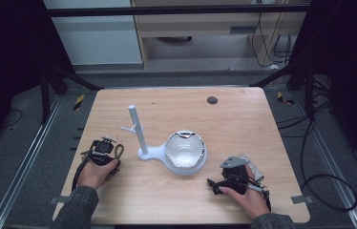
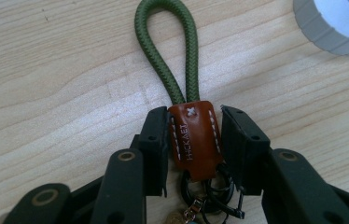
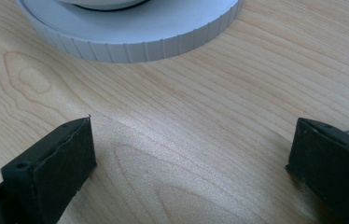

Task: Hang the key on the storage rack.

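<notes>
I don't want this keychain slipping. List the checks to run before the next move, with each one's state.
1. Left tool clamps the leather tab from both sides: ok.
2. Green cord loop lies free ahead of the jaws: ok.
3. Key rings untangled from the tool: cannot tell.
4. Stand's hook bare: ok.
5. Right tool open, apart from the dish base: ok.

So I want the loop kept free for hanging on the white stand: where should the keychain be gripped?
On the brown leather tab, jaws from its two long sides, as the left gripper stands now. The tab lies flat and narrow, and the green cord loop stays clear ahead.
</notes>
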Available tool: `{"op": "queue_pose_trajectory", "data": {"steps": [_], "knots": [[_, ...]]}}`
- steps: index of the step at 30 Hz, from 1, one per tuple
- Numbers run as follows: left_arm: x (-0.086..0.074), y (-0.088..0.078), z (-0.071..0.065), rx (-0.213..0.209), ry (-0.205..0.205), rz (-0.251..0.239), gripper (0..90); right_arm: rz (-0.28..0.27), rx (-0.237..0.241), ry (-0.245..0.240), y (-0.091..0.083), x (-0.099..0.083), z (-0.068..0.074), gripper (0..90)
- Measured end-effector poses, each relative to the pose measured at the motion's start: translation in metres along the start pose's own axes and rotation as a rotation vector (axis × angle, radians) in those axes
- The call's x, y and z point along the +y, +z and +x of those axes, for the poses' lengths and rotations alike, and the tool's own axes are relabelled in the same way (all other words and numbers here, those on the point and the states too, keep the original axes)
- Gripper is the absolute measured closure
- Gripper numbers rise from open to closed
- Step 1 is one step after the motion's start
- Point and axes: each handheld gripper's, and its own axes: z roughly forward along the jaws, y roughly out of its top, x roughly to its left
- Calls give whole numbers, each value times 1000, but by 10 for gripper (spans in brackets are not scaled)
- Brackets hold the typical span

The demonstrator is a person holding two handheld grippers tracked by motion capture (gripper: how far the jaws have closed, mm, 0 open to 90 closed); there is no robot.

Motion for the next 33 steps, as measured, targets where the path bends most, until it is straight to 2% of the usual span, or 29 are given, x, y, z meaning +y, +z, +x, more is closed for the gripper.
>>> {"op": "queue_pose_trajectory", "data": {"steps": [6, 10, 12, 14, 15, 16, 20, 21, 25, 33], "knots": [[0, 0, -1, 0, 17, -4, 654, 0, 0, -1, 0, 0, 0, 6], [-3, -5, 0, -8, 23, -37, 656, 1, 1, 0, 0, 0, 0, 6], [-9, -14, 2, -15, 24, -94, 657, 2, 2, 1, 0, 0, 0, 6], [-11, -16, 3, -14, 25, -107, 656, 2, 2, 1, 0, 0, 0, 5], [-17, -22, 3, -19, 27, -158, 657, 2, 2, 1, 0, 0, 0, 6], [-17, -22, 3, -19, 27, -158, 657, 2, 2, 1, 0, 0, 0, 6], [-31, -35, 0, -22, 44, -253, 658, 3, 3, 1, 0, 0, 0, 5], [-31, -35, 0, -22, 44, -253, 658, 3, 3, 1, 0, 0, 0, 5], [-42, -48, -2, -33, 58, -322, 658, 2, 2, 1, 0, 0, 0, 5], [-46, -60, -4, -34, 57, -399, 658, 1, 1, 8, 0, 0, 0, 3]]}}
